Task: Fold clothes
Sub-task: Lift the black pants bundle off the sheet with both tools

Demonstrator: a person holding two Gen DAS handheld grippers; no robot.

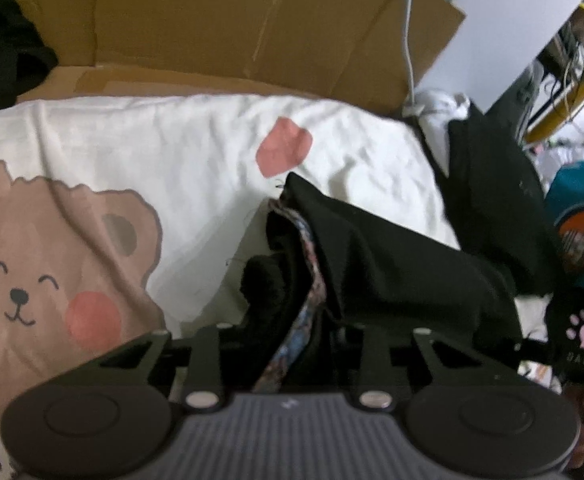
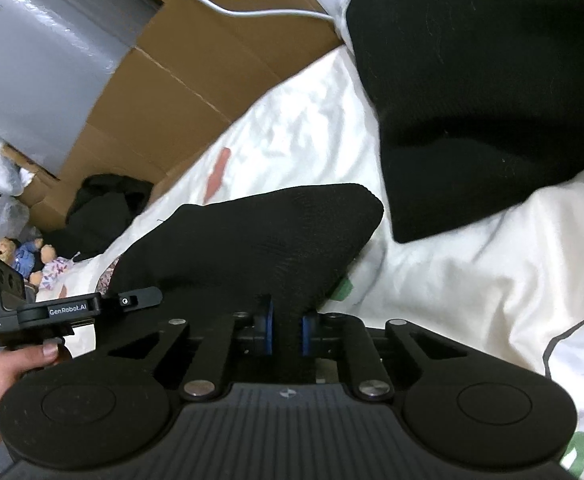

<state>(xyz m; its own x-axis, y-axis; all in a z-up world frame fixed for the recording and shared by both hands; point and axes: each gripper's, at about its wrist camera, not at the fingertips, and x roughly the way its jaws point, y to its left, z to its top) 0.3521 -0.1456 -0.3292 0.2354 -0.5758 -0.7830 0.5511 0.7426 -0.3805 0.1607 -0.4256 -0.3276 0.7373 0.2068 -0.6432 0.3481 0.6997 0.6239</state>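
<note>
Sock [image 2: 260, 236]: pinched by right claw [image 2: 288, 330]. Left claw [image 1: 292, 332]: apparently gripping a dark garment [image 1: 371, 256], pads hidden. Keep both taut over the bed [image 2: 471, 280].

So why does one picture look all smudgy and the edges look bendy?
Left wrist view: smeared and soft, so the bear print and the black cloth look fuzzy. Right wrist view: sharper, the black sock shows its knit. Both bend straight lines, like the cardboard creases, and darken at the corners.
</note>
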